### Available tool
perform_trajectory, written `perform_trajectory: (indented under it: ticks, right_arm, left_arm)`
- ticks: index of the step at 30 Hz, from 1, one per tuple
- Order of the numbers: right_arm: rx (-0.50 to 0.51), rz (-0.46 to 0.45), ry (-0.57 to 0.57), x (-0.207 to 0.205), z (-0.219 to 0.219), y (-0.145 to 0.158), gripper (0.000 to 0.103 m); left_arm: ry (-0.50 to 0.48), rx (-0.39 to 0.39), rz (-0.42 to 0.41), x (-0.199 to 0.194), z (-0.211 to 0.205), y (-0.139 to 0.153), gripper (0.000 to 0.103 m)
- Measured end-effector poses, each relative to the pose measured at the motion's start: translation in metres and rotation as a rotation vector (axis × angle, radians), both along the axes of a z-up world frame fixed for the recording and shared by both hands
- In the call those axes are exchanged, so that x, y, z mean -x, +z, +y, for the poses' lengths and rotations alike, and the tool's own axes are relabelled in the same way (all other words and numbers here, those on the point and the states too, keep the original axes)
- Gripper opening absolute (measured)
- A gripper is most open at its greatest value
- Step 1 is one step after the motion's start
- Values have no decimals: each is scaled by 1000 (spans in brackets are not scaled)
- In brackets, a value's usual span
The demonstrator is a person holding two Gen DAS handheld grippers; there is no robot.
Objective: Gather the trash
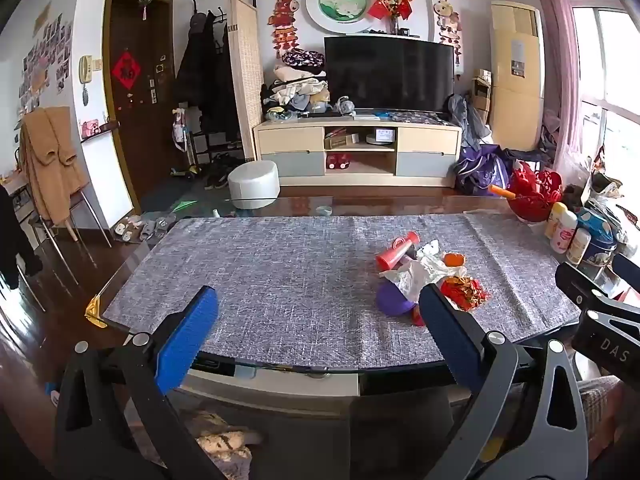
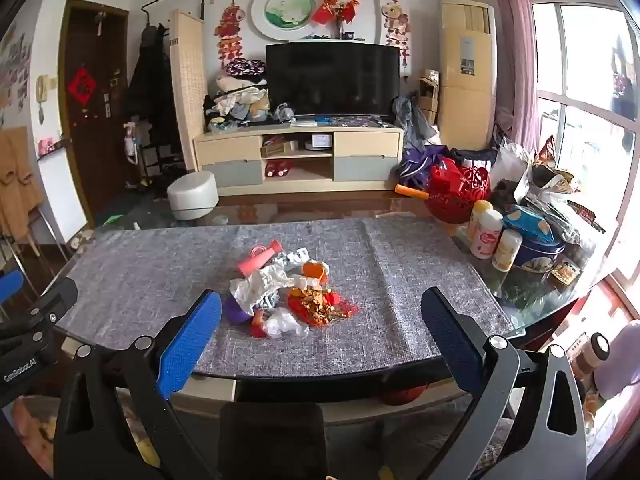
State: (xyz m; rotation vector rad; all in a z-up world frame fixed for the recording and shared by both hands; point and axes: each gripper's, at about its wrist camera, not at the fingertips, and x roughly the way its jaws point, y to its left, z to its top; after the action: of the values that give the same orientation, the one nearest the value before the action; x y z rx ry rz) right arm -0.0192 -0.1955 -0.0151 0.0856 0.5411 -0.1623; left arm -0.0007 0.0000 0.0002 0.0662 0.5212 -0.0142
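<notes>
Both of my claws hang short of the desk's (image 2: 420, 344) near edge, the left claw (image 1: 318, 334) and the right claw (image 2: 320, 336) each spread wide and holding nothing. The trash pile (image 2: 288, 296) sits loose on the grey cloth, well short of the bottles (image 2: 486, 236) at the right: a red tube (image 2: 260, 258), crumpled white paper (image 2: 260, 284), gold-and-red foil scraps (image 2: 320, 306), something purple (image 2: 234, 310). I judge the foil scraps likely to scatter if I pinch carelessly, and the tube could roll off.
</notes>
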Motion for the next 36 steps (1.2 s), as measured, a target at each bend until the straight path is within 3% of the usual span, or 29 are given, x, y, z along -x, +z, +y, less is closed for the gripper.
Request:
perform_trajectory:
  ticks: [23, 36]
  right_arm:
    - [-1, -13, -5, 0, -4, 1, 100]
    - [-2, -20, -5, 0, -6, 2, 100]
  left_arm:
    - [-4, -1, 6, 6, -28, 5, 95]
    - [-20, 7, 6, 3, -19, 7, 95]
